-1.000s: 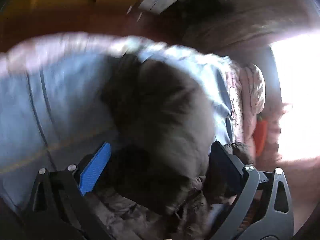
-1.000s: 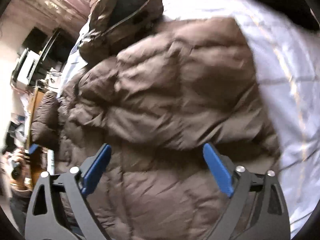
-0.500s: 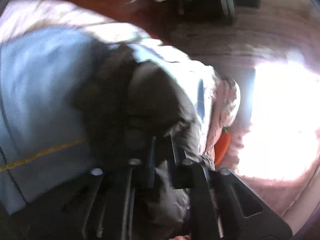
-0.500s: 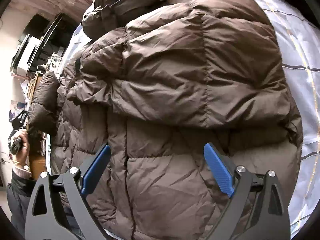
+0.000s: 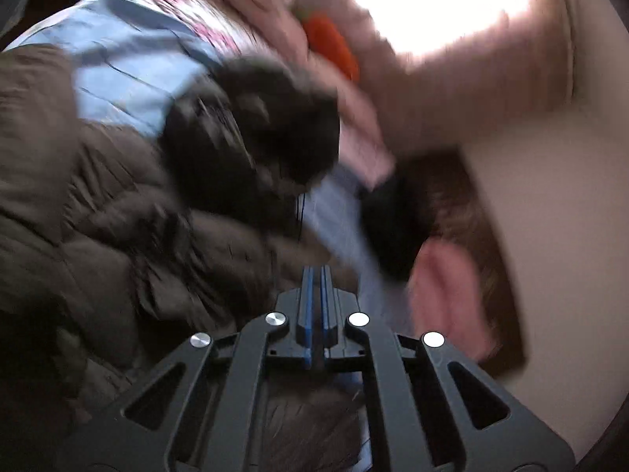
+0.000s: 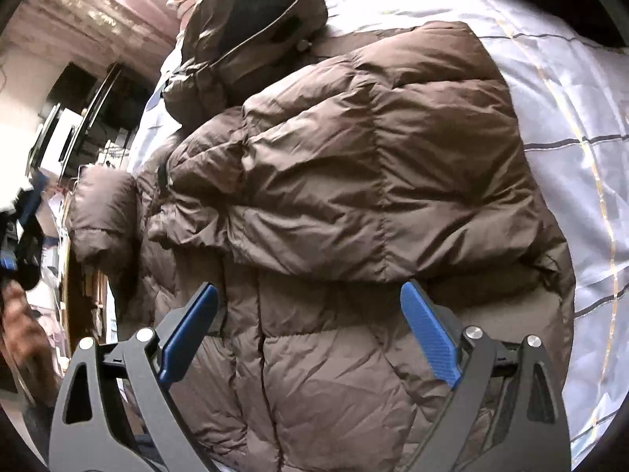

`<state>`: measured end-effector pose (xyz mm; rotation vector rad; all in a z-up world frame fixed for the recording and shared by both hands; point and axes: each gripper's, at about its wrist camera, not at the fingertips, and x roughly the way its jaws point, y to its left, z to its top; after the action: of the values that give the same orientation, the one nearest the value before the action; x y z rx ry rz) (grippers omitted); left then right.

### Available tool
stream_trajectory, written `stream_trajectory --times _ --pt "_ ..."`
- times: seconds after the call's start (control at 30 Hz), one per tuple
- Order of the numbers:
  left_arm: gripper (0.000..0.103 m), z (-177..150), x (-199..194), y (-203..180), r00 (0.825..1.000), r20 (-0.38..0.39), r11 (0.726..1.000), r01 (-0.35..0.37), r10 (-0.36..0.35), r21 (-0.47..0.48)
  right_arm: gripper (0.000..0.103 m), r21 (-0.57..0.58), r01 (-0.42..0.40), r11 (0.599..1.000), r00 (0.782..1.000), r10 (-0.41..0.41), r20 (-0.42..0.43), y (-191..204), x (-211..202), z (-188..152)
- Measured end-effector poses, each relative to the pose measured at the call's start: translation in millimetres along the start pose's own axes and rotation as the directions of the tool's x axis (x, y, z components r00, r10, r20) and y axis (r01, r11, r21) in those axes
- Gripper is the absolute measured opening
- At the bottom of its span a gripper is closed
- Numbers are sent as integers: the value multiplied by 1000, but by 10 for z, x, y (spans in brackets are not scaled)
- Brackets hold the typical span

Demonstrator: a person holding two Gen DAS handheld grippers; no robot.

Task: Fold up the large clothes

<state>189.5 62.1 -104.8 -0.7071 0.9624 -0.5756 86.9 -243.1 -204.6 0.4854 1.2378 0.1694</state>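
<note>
Left hand-held gripper (image 5: 315, 275) first: its two blue pads are pressed together, basically no gap. That view is blurred, so I can't tell if a thin bit of fabric is pinched between them — nothing clearly is. Just past the tips sit the puffy brown jacket (image 5: 98, 212) and a dark fuzzy lump (image 5: 251, 133) that looks like fur trim, with the blue sheet (image 5: 125, 63) behind. Further right there's something orange (image 5: 330, 43) and pink fabric (image 5: 444, 299), too smeared to name.

Right hand-held gripper (image 6: 310, 314): wide open, blue pads well apart, holding nothing. It hangs over the lower half of the jacket (image 6: 354, 181), pointing steeply down, and I can't tell whether the tips actually touch the fabric.

The jacket lies flat on the bed (image 6: 570, 118), on a pale plaid sheet. In the right view its long axis runs from bottom centre up toward the upper left — hood (image 6: 251, 11) at the top, hem down by the gripper. One side is folded across the body, making a thick layer over the middle. A sleeve (image 6: 102, 212) sticks out at the left, hanging off the bed edge. At the far left edge a blurred bit of the person (image 6: 19, 314) shows.
</note>
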Motion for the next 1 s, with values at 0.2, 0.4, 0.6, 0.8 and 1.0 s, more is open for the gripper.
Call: stream_trajectory --times 0.2,0.4,0.6,0.8,1.0 --pt "101 103 -984 505 927 322 975 -143 192 -171 94 23 13 1000 1000 -13 -1 -131 -43 -11" --pt "101 -317 -1675 2226 861 395 599 138 321 -789 94 50 24 998 999 -22 -29 -147 45 -36" --pt "101 -472 -1234 2978 924 336 414 237 185 -879 94 -23 60 998 997 -61 -39 25 159 -84" --pt "27 -277 -1153 2974 890 416 508 275 186 -816 94 -28 72 997 995 -73 -60 6 246 -120" --pt "8 175 -1168 2236 888 453 745 248 80 -619 94 15 54 998 996 -53 -71 -66 249 -100"
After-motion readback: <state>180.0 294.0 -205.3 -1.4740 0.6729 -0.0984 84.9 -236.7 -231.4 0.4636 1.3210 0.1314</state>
